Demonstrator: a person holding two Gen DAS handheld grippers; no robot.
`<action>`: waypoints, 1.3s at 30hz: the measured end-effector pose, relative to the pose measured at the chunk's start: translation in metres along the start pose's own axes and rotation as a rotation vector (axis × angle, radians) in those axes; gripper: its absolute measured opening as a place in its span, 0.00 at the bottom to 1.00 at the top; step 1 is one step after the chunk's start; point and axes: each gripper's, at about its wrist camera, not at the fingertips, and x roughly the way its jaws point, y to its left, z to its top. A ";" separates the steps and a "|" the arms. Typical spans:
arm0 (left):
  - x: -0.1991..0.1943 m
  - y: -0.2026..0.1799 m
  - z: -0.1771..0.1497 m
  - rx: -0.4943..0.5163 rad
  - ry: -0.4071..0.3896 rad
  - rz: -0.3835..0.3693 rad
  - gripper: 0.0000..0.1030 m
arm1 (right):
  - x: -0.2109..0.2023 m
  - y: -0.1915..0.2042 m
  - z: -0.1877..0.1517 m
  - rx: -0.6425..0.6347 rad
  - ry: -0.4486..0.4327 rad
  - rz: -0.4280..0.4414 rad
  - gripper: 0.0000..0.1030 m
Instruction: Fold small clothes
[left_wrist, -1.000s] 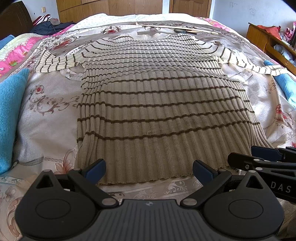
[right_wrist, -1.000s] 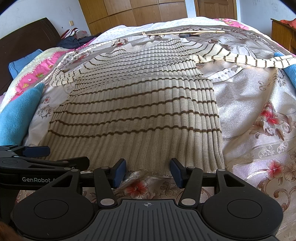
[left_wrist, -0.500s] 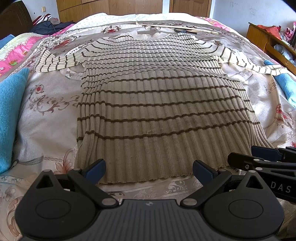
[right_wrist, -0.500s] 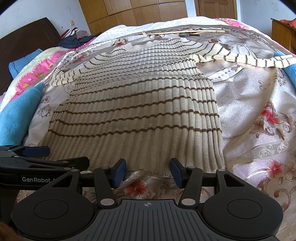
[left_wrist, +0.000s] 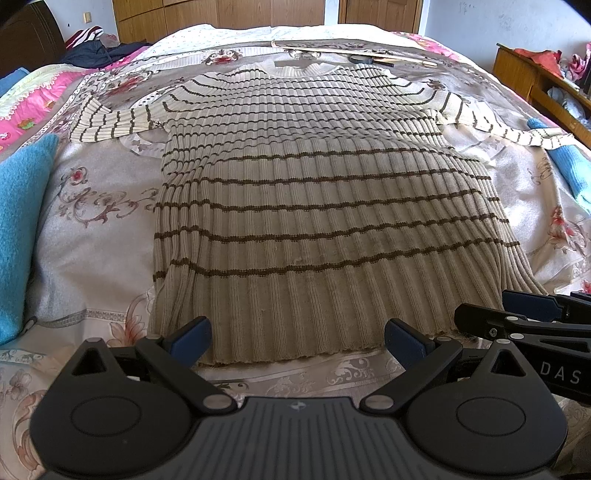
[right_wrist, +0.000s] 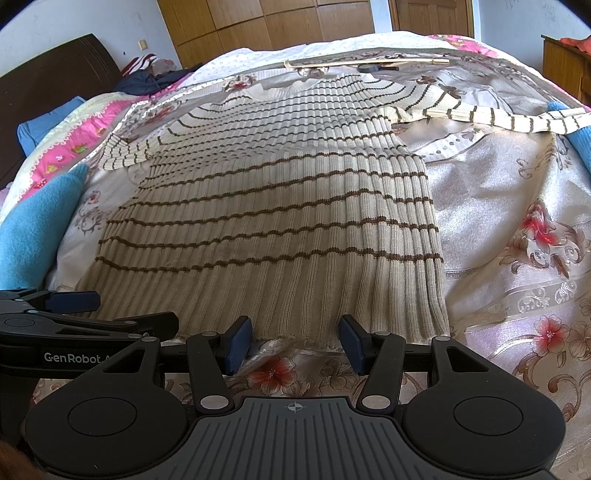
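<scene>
Knitwear fills my view: a beige ribbed sweater with thin brown stripes (left_wrist: 317, 221) lies flat, face up, on the bed's pale floral bedspread (left_wrist: 92, 266), its collar at the far end and its hem nearest me. Both sleeves are spread out sideways, the left one (left_wrist: 110, 120) towards a pink quilt (left_wrist: 22, 107), the right one (right_wrist: 517, 120) reaching a blue cloth at the bed's edge.

My left claw (left_wrist: 297, 338) is wide open and has hold of nothing; its blue fingertips (left_wrist: 192, 334) sit just at the hem, near the sweater's left corner, one tip over the fabric edge and the other beside the hem further right. My right claw (right_wrist: 295, 341) is also open, somewhat narrower, and empty; its pads (right_wrist: 238, 341) hover right at the hem towards the sweater's right corner. Whether any pad actually touches the knit I cannot tell.

The two claws are side by side, each showing at the edge of the other's view.

A fluffy blue pillow (left_wrist: 18, 229) rests to the left of the sweater. Beyond the collar lies a thin wooden stick (right_wrist: 369, 62). Wooden wardrobe doors (left_wrist: 221, 14) stand behind the bed.
</scene>
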 end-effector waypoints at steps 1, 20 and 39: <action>0.000 0.000 0.000 0.000 0.000 0.000 1.00 | 0.000 0.000 0.000 0.000 0.000 0.000 0.51; 0.000 0.002 0.001 -0.005 0.010 -0.004 1.00 | 0.001 0.000 0.000 0.000 0.002 0.000 0.51; 0.001 0.002 0.003 -0.009 0.020 -0.006 1.00 | 0.001 0.000 0.000 0.001 0.003 0.000 0.51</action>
